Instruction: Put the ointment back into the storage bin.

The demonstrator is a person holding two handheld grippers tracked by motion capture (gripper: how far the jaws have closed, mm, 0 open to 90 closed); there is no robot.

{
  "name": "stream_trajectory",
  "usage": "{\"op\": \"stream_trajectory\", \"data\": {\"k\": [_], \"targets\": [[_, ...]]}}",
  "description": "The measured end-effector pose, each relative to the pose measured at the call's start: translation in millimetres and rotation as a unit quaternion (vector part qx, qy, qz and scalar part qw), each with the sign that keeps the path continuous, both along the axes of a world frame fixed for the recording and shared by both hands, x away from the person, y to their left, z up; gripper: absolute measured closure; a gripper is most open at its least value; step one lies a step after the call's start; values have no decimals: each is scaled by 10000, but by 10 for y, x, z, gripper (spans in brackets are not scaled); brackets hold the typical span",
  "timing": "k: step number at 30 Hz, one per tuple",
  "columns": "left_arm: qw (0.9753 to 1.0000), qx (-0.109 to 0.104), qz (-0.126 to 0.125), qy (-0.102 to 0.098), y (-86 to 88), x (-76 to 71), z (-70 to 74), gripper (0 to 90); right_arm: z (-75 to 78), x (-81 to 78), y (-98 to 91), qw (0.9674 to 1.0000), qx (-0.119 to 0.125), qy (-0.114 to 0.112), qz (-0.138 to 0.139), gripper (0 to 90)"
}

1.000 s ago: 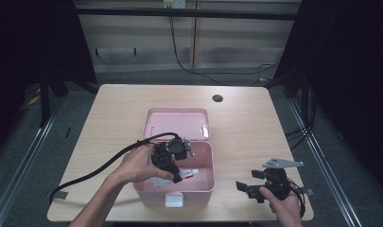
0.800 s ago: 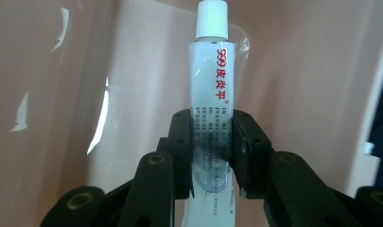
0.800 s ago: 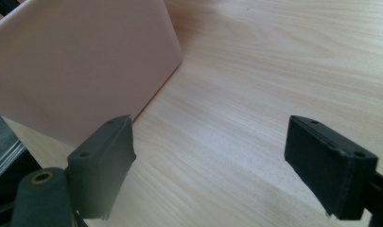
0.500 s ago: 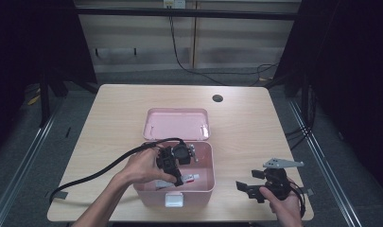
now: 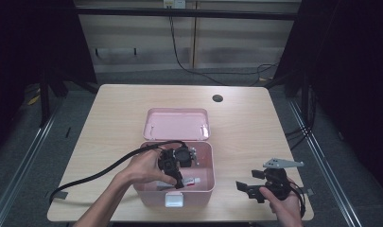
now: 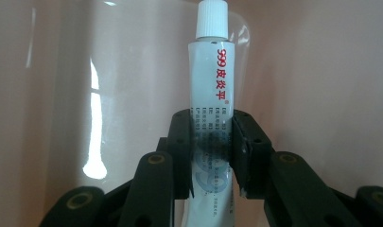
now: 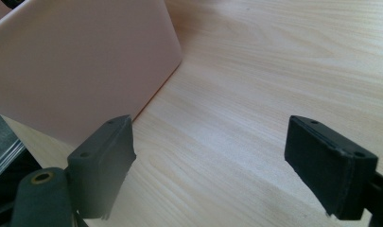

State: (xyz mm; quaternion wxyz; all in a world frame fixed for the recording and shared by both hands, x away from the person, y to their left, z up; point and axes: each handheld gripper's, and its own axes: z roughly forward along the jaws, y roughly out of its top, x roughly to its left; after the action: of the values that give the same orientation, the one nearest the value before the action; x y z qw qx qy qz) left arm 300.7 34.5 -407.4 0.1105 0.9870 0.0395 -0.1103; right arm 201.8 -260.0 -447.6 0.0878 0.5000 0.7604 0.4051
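Note:
A pink box [image 5: 205,151] stands open on the wooden table, its lid [image 5: 177,124] folded back behind it. Inside the box, my left gripper [image 5: 179,182] is shut on a white ointment tube [image 6: 212,90] with red print and a white screw cap. The tube [image 5: 191,180] lies low in the box, its cap pointing away from the jaws. My right gripper [image 5: 243,187] rests on the table to the right of the box, held by a hand, its jaws wide open with nothing between them [image 7: 208,165]. The box's pink wall [image 7: 80,61] stands just beyond its left jaw.
A round cable hole [image 5: 217,98] sits near the table's far edge. The left gripper's black cable [image 5: 99,172] trails across the table to the front left. The box's white latch [image 5: 174,200] faces the front edge. Bare wood [image 7: 255,71] lies ahead of the right gripper.
My left gripper has moved slightly nearer the front and deeper into the box. The right gripper has stayed where it was.

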Motion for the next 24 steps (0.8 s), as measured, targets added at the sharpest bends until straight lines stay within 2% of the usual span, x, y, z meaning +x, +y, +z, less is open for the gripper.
{"op": "stream_trajectory", "data": {"k": [3, 6, 11, 18, 24], "targets": [[10000, 16, 11, 86, -7, 7, -30, 712, 0, 0, 0, 10000, 0, 1, 3, 163], [9997, 45, -95, 234, -22, 12, -68, 712, 0, 0, 1, 10000, -2, 1, 5, 163], [9993, 117, -198, 295, -33, 7, -107, 712, 0, 1, -1, 10000, -2, 4, -6, 163], [9987, 84, -270, 425, -49, -7, -152, 712, 0, -3, -2, 10000, 5, -7, -14, 163], [9979, 227, -375, 470, -64, -14, -223, 711, -2, -1, -2, 10000, 10, -14, -4, 163]]}}
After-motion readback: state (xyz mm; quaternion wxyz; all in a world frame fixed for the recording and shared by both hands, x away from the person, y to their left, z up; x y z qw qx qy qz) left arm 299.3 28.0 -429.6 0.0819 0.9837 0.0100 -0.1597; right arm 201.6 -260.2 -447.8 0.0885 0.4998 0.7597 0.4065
